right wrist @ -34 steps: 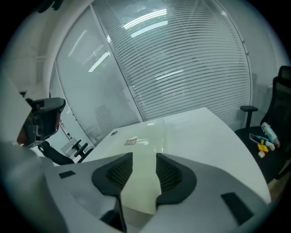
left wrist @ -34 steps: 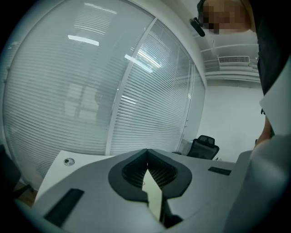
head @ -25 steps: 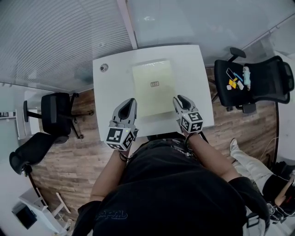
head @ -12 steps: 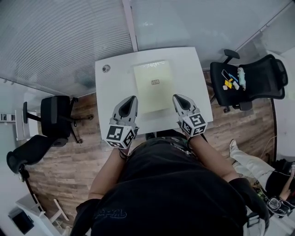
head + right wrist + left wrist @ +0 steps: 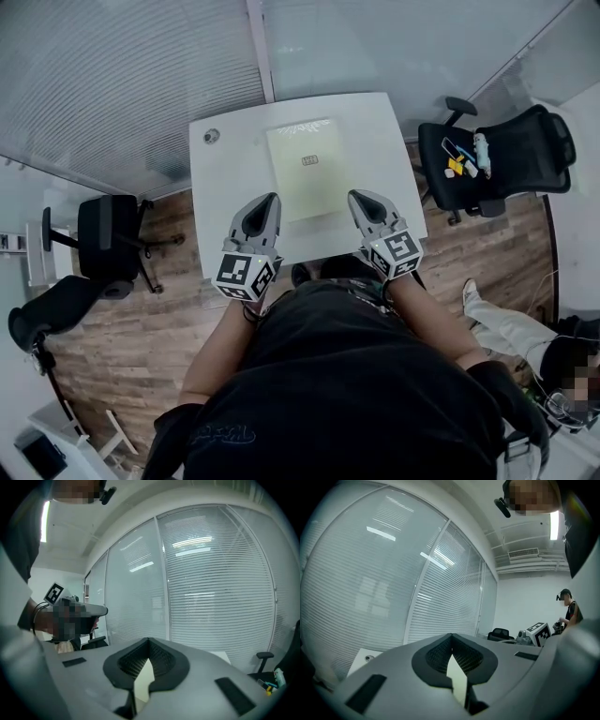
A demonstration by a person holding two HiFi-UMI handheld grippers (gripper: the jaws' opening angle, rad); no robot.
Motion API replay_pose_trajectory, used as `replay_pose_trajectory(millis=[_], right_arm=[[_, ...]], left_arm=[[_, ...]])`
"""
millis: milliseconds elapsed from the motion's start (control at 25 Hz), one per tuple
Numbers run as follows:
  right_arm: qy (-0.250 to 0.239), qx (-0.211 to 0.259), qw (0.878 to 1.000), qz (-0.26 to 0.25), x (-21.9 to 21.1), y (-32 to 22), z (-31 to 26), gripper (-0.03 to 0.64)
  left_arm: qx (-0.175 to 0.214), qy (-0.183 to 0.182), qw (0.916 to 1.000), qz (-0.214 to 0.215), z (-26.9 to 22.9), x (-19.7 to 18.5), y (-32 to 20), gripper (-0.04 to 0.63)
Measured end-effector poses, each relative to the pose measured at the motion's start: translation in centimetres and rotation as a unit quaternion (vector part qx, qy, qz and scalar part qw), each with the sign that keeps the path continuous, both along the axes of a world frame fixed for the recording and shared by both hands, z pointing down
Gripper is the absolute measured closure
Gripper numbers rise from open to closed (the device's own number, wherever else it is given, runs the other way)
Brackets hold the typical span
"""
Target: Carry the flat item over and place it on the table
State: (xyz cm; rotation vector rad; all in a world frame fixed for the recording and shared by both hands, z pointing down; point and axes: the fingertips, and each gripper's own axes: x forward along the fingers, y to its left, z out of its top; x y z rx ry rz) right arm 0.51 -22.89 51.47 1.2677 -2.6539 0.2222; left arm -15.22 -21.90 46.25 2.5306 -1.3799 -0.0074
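The flat item (image 5: 305, 169) lies on the desk (image 5: 389, 141). It is probably light, thin and bendy, so pinch its near edge. The 2 tools, left tool (image 5: 269, 199) and right tool (image 5: 357, 196), are closed and seemingly empty.

Sheet (image 5: 305, 169) lies flat on the table (image 5: 220, 187), and the left gripper (image 5: 266, 202) and right gripper (image 5: 364, 200) hover at its near end, chairs (image 5: 511, 159) either side.

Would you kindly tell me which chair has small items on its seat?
The chair right of the table; the two chairs left of it show nothing on theirs.
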Motion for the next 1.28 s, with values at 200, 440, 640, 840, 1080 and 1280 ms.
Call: replay_pose_trajectory(millis=[200, 440, 640, 840, 1080, 1280], right_arm=[[0.009, 0.017, 1.0, -0.012, 0.6, 0.5, -0.8, 0.595], [0.02, 0.03, 0.998, -0.045, 1.4, 2.0, -1.4, 0.595], [0.004, 0.024, 0.998, -0.055, 3.8, 3.2, -1.8, 0.595], [-0.006, 0.023, 0.998, -0.058, 6.6, 5.2, -2.1, 0.595], [-0.014, 0.033, 0.996, -0.078, 8.4, 7.0, -2.8, 0.595], [-0.015, 0.034, 0.995, -0.09, 9.7, 8.8, -2.6, 0.595]], left_arm=[[0.004, -0.008, 1.0, 0.002, -0.1, 1.5, 0.9, 0.583], [0.005, -0.013, 0.9999, -0.004, -0.3, 4.4, 1.7, 0.583], [-0.007, -0.009, 0.9999, -0.005, 0.5, 8.0, 2.8, 0.583], [0.0, -0.017, 0.9998, 0.007, 0.0, 11.8, 5.0, 0.583], [0.005, -0.022, 0.9997, -0.012, -0.5, 13.5, 7.4, 0.583], [0.006, -0.021, 0.9994, -0.026, -0.6, 14.9, 9.9, 0.583]])
